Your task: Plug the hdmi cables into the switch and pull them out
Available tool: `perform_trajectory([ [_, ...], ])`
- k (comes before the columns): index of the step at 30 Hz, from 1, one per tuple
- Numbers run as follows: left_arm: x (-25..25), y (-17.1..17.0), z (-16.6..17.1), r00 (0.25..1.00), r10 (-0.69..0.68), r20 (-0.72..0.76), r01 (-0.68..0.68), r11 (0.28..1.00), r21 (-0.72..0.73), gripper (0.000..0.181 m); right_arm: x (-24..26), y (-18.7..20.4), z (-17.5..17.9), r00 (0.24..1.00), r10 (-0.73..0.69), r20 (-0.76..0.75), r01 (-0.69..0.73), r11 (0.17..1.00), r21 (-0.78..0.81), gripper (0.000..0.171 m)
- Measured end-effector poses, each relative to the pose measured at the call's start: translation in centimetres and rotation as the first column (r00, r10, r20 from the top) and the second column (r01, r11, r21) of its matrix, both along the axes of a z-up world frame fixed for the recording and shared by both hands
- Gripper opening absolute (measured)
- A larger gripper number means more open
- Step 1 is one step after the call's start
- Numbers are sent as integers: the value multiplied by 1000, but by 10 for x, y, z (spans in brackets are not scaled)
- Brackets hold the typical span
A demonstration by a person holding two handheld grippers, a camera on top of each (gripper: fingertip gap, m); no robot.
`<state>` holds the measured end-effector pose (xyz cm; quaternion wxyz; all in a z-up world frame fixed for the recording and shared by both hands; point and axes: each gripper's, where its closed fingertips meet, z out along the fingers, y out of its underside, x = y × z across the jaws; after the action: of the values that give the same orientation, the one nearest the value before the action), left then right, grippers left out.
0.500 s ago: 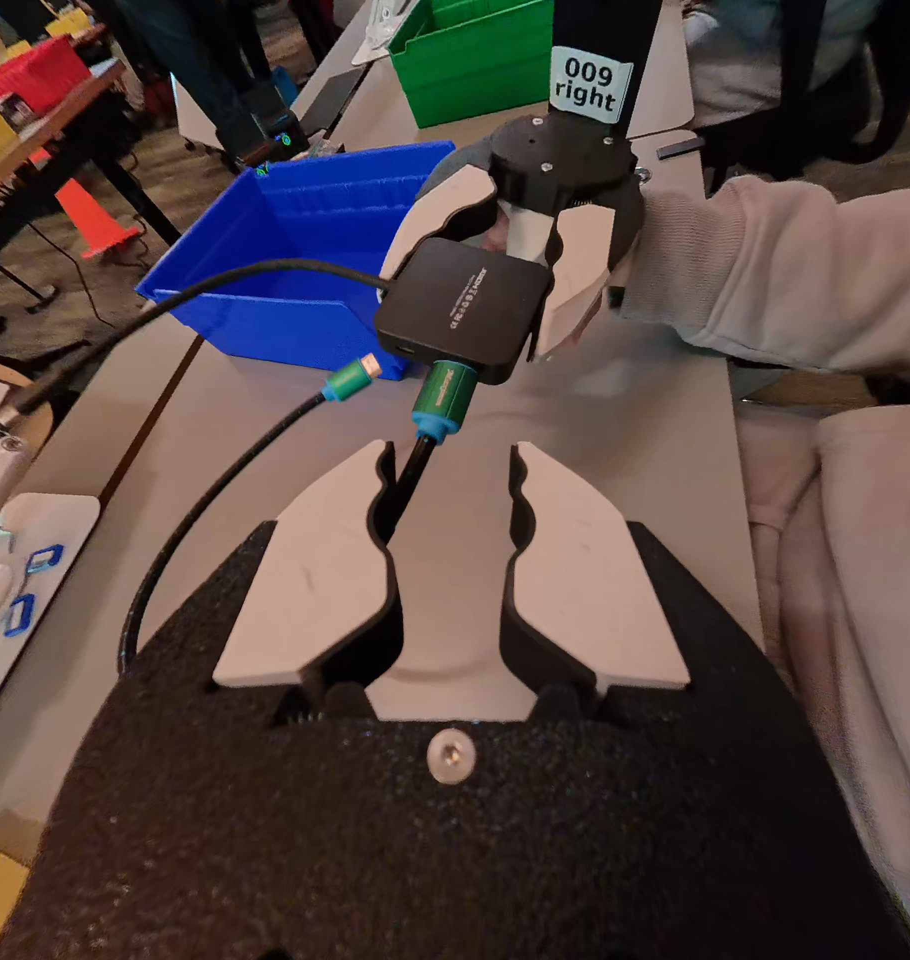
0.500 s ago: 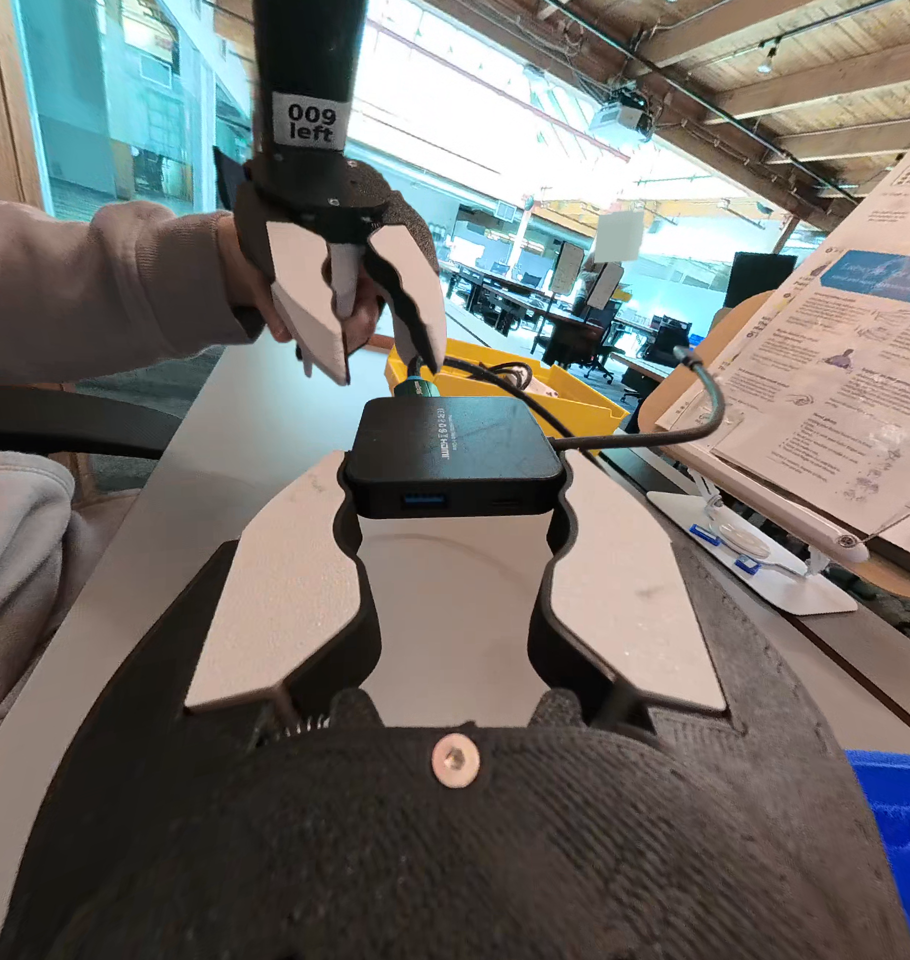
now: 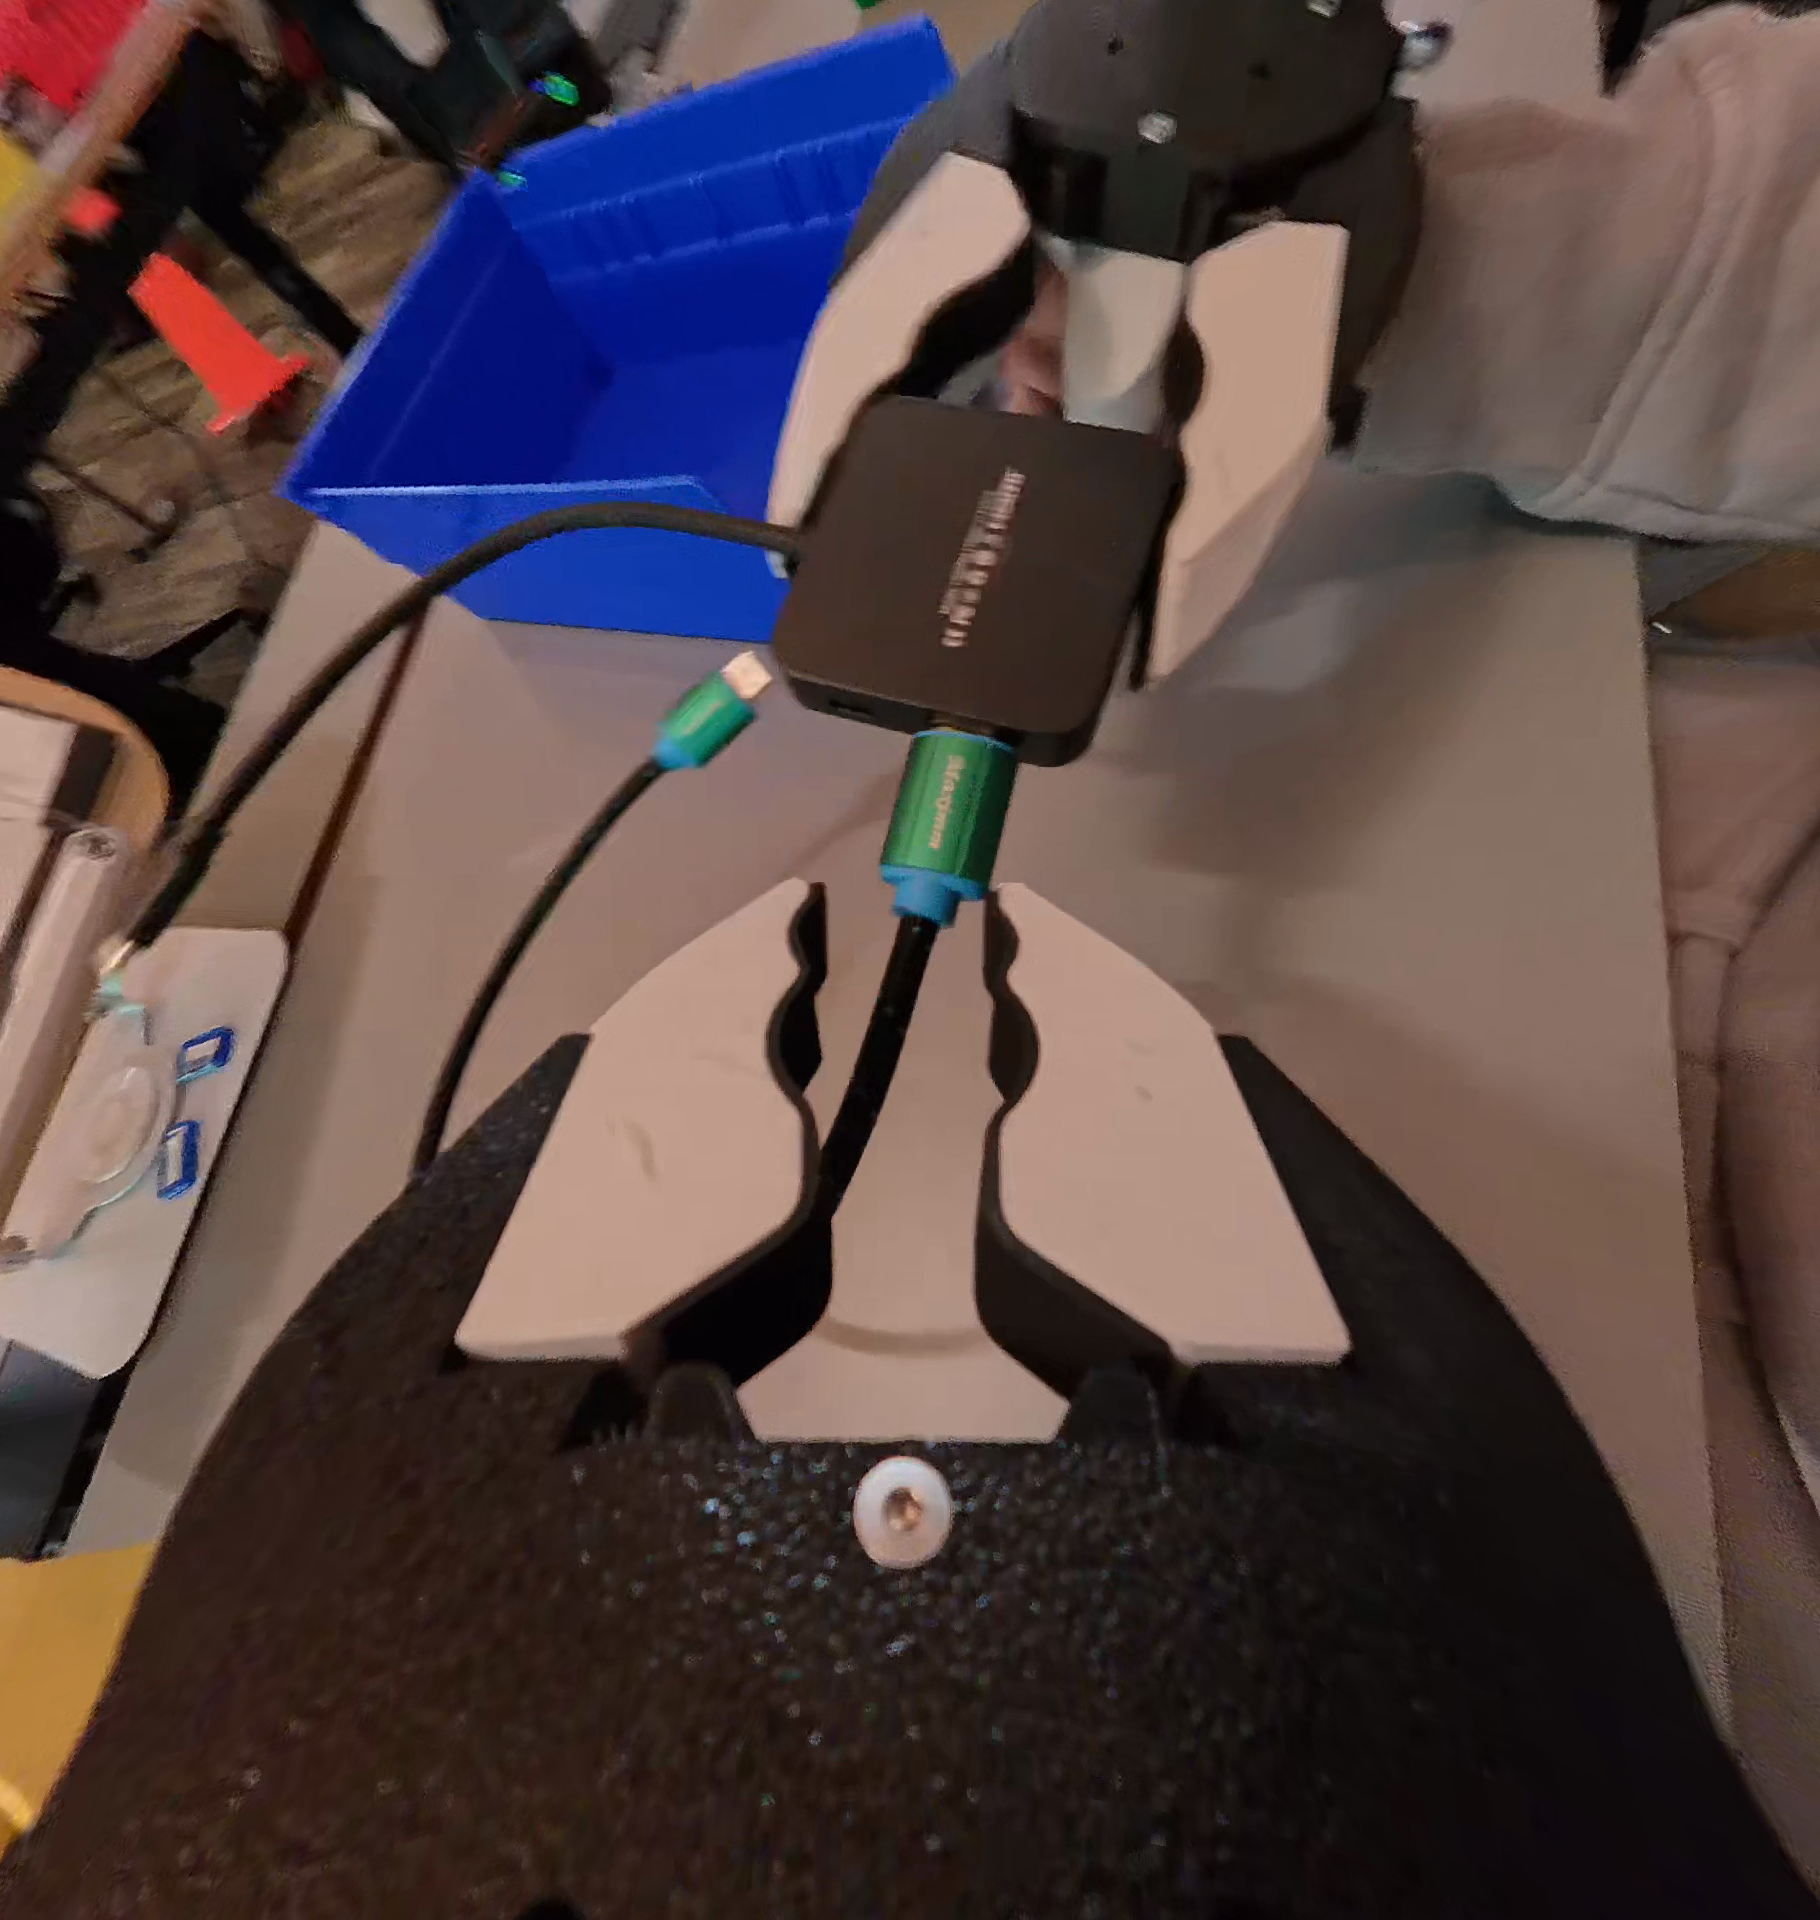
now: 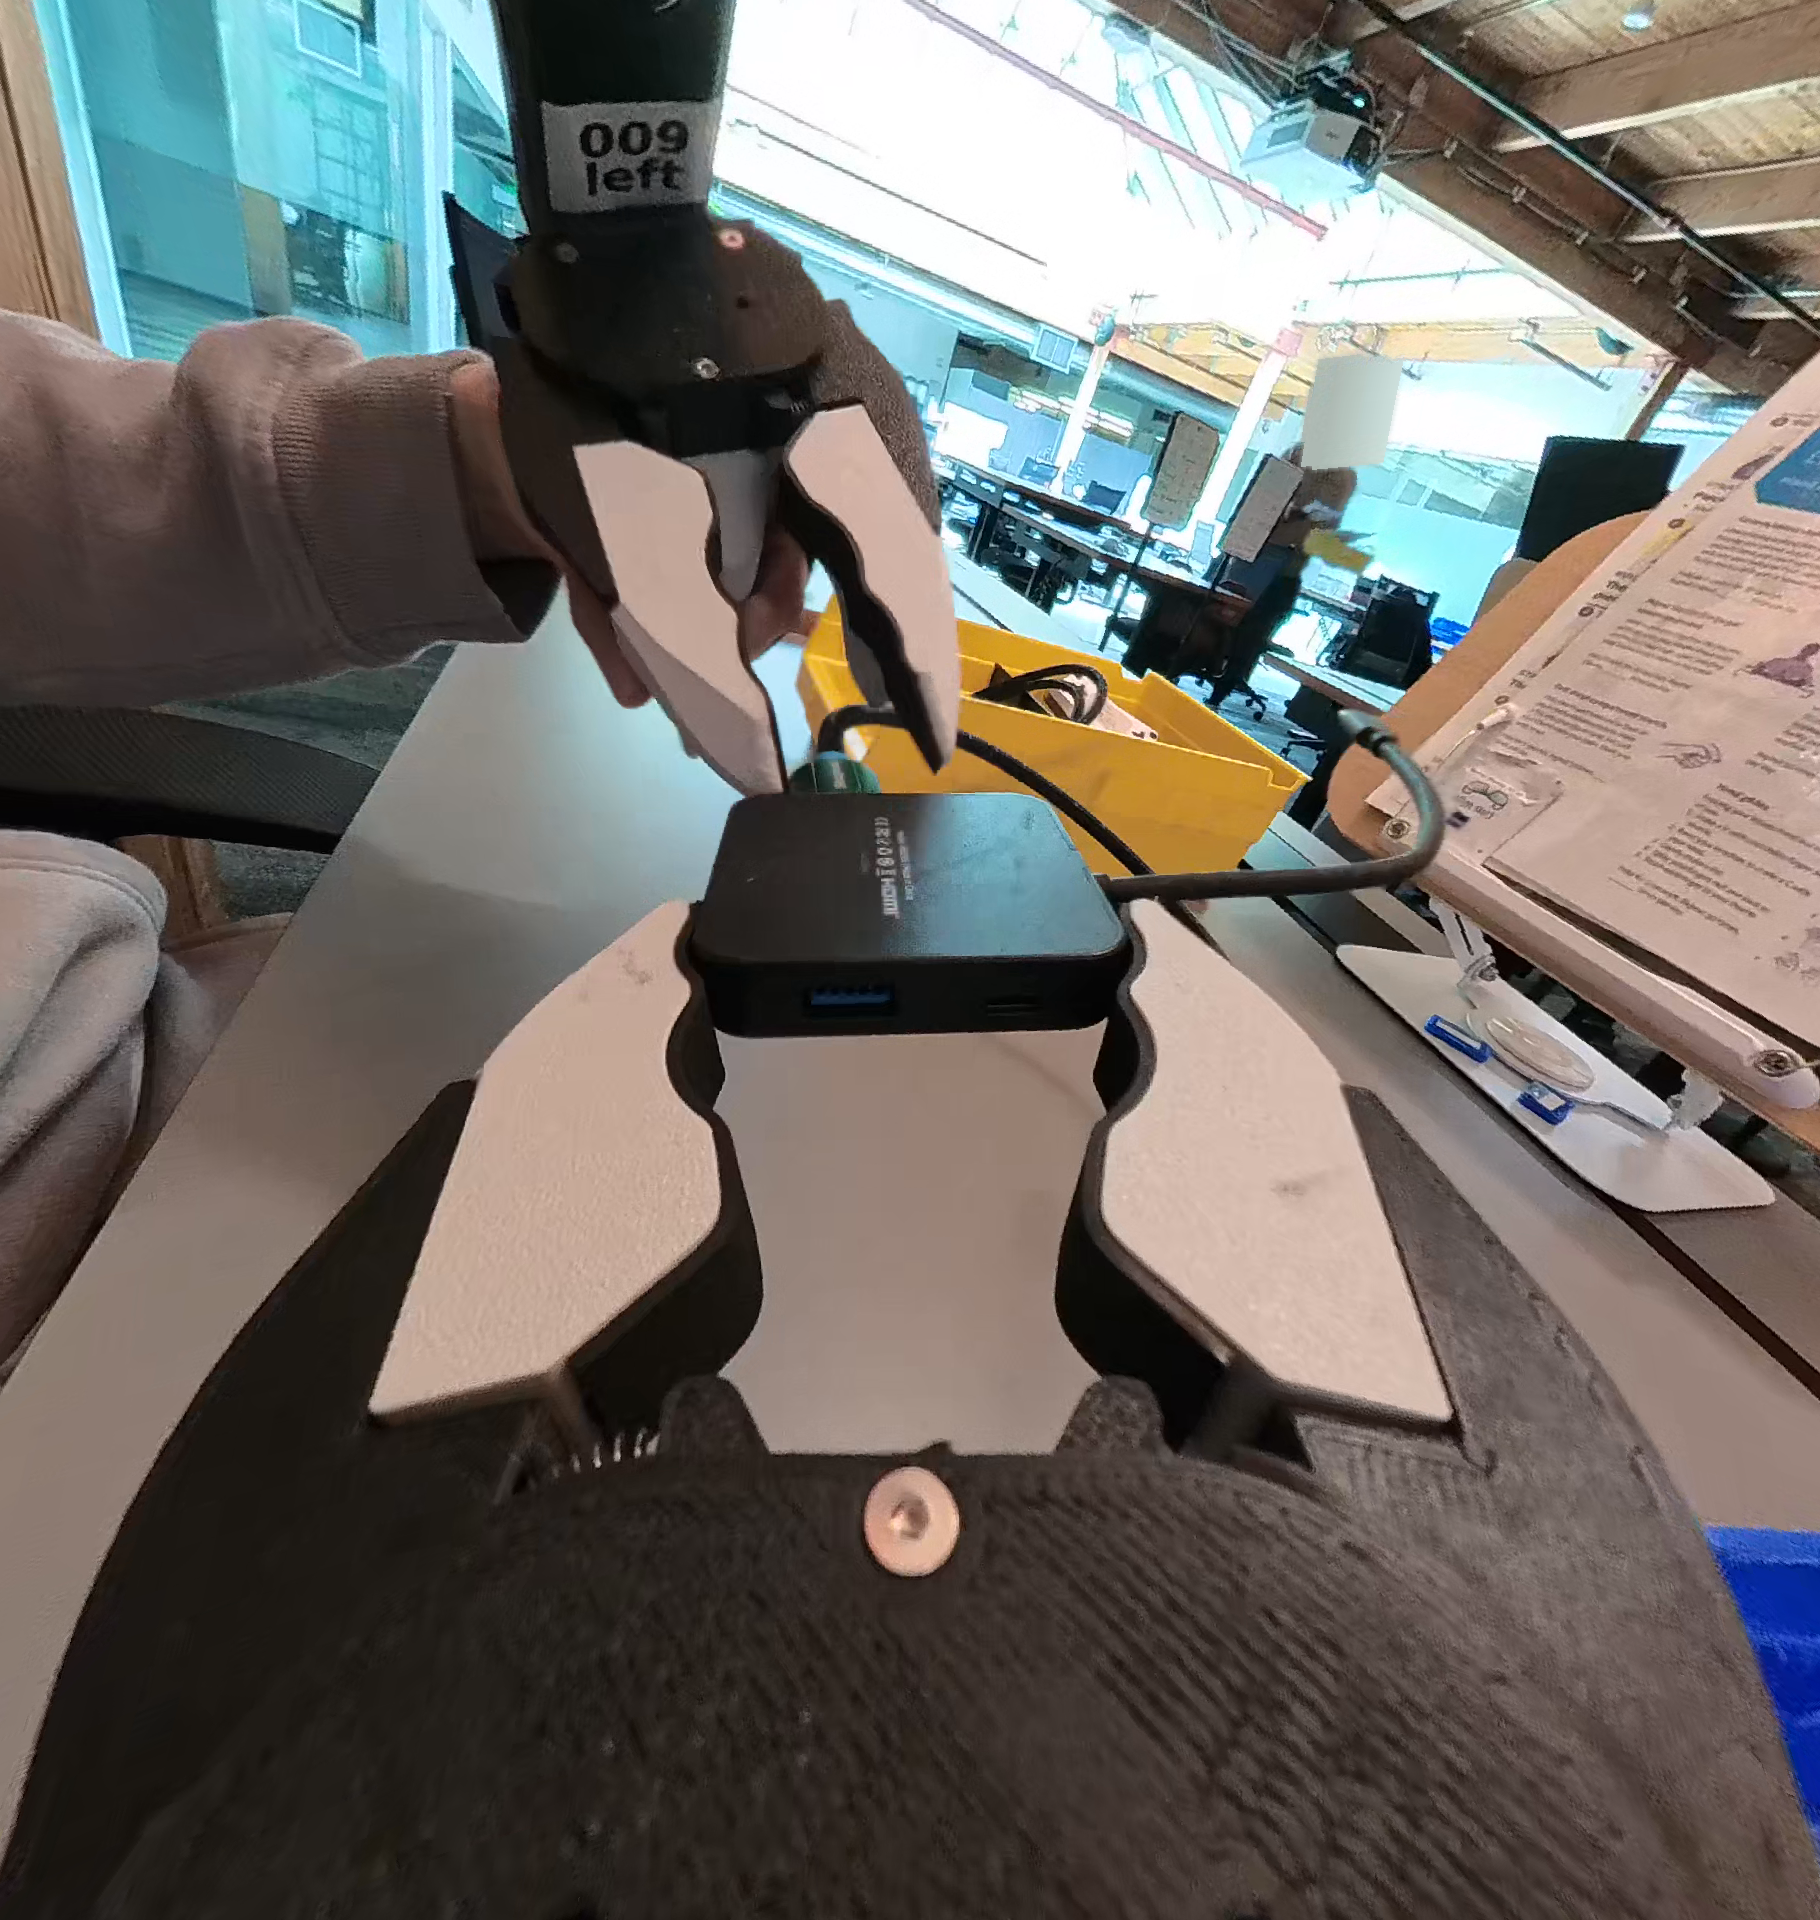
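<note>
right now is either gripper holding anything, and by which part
The right gripper clamps the black switch by its two side edges. The left gripper holds nothing; its open jaws straddle the plugged-in cable.

The right gripper clamps the black switch above the table.

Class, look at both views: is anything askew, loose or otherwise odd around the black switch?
One thing: a second green plug hangs loose beside the switch, its metal tip bare, while the other green plug sits in its port. Nothing looks damaged.
</note>
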<state>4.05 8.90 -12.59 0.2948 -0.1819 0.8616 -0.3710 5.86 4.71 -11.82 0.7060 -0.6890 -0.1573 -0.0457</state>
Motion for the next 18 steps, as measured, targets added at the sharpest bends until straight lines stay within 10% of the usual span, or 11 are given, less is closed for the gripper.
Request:
perform_trajectory([
  [18,-18,-2,-15,994,-81,-71,90,987,133,13,-18,2,-10,995,95,-44,-98,993,-70,72],
])
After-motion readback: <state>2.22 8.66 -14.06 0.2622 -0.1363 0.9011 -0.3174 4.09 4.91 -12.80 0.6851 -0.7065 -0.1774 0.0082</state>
